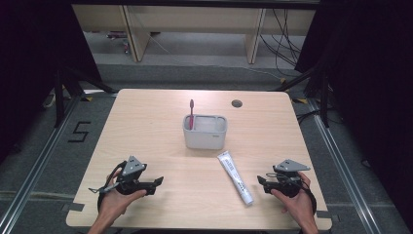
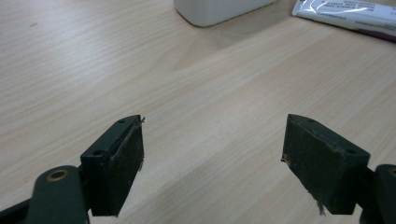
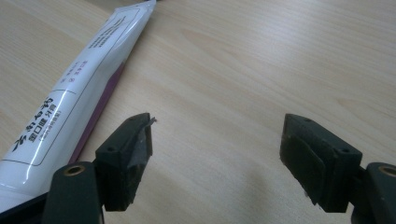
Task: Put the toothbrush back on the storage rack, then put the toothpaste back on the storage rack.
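Observation:
A white toothpaste tube point(image 1: 235, 177) lies flat on the wooden table, slanting from the middle toward the front right. Behind it stands a grey-white holder box point(image 1: 205, 131) with a red toothbrush point(image 1: 191, 113) upright in its left side. My left gripper point(image 1: 158, 182) rests at the front left, open and empty, pointing right; the box point(image 2: 219, 9) and tube point(image 2: 345, 13) show at the top of its view. My right gripper point(image 1: 261, 183) sits at the front right, open and empty, pointing left toward the tube point(image 3: 70, 98), which lies just left of its jaws.
The table point(image 1: 146, 126) has a round cable hole point(image 1: 236, 103) near its far edge. Beyond it are desk legs and cables on the floor. A floor marking "5" point(image 1: 79, 131) lies left of the table. Bare wood spreads between the two grippers.

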`<action>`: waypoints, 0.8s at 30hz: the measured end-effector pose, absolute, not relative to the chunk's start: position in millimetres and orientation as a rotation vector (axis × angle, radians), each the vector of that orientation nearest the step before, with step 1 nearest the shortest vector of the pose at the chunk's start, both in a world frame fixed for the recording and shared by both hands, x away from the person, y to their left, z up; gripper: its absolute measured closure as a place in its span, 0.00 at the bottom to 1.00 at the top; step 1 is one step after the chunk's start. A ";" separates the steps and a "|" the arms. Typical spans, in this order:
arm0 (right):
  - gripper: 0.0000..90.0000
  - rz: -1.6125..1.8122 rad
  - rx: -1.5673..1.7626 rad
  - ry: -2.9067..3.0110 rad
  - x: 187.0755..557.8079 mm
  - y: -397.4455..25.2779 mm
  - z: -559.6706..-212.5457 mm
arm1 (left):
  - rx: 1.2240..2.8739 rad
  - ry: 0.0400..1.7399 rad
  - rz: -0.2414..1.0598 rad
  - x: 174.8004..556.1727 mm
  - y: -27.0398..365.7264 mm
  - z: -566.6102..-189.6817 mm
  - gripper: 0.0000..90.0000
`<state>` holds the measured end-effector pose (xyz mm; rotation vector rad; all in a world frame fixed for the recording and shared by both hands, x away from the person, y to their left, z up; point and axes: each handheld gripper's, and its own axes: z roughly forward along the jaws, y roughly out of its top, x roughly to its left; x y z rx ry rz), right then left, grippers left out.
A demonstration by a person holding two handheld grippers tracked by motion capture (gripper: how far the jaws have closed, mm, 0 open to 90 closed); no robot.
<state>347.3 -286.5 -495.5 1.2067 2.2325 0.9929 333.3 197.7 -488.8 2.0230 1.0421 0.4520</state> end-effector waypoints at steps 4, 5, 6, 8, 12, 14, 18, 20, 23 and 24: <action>0.29 0.994 1.238 2.230 346.0 -285.8 -495.0 | 2.035 1.041 0.441 324.5 200.0 -495.1 0.22; 0.29 1.004 1.236 2.252 346.7 -285.9 -495.2 | 2.037 1.042 0.439 322.1 200.8 -496.5 0.22; 0.29 1.003 1.234 2.249 346.5 -285.7 -495.1 | 2.038 1.044 0.434 319.7 201.5 -497.4 0.22; 0.29 1.008 1.236 2.251 346.5 -285.4 -495.2 | 2.035 1.040 0.433 315.4 202.5 -498.5 0.22; 0.29 1.002 1.233 2.250 346.5 -285.2 -495.3 | 2.038 1.031 0.439 306.9 205.5 -498.3 0.21; 0.29 0.993 1.250 2.242 345.5 -284.7 -494.8 | 2.037 1.036 0.452 303.6 207.7 -498.6 0.21; 0.29 0.982 1.219 2.236 345.1 -286.7 -495.6 | 2.063 1.043 0.476 299.9 212.2 -502.0 0.19; 0.29 0.982 1.213 2.227 344.6 -287.7 -495.5 | 2.052 1.054 0.476 298.3 212.4 -504.6 0.18; 0.29 0.986 1.229 2.227 344.9 -287.7 -494.7 | 2.077 1.044 0.479 298.8 215.9 -504.4 0.18; 0.29 0.970 1.211 2.228 345.2 -288.2 -494.5 | 2.078 1.044 0.478 298.8 216.3 -504.0 0.18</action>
